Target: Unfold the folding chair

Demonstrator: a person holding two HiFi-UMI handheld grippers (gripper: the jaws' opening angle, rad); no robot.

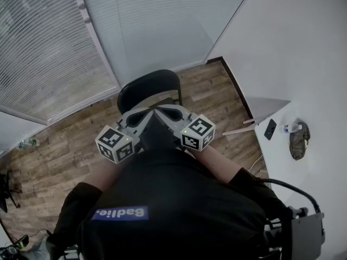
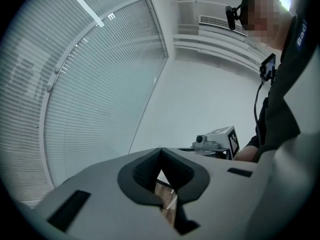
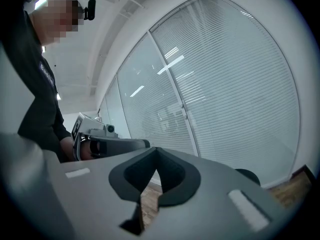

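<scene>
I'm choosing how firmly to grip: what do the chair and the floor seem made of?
Chair: black, matte, smooth rounded back, probably plastic or vinyl; its frame is mostly hidden.
Floor: brown planks with grain and staggered joints, wood or wood-look laminate; which one is unclear.

Folding chair [image 1: 149, 85] black. Floor [image 1: 70, 140] brown wood planks, streaky grain. Blinds [image 1: 43, 53] pale grey-white, fine slat lines. Left tongs [image 2: 161, 156] and right tongs [image 3: 156, 156] light grey shells, black textured pads. Marker cubes [image 1: 115, 143] black-and-white squares, tiny green dot each. Counter [image 1: 282, 145] white, phone [image 1: 269, 129] black. Person's shirt [image 1: 173, 199] black, blue patch.
</scene>
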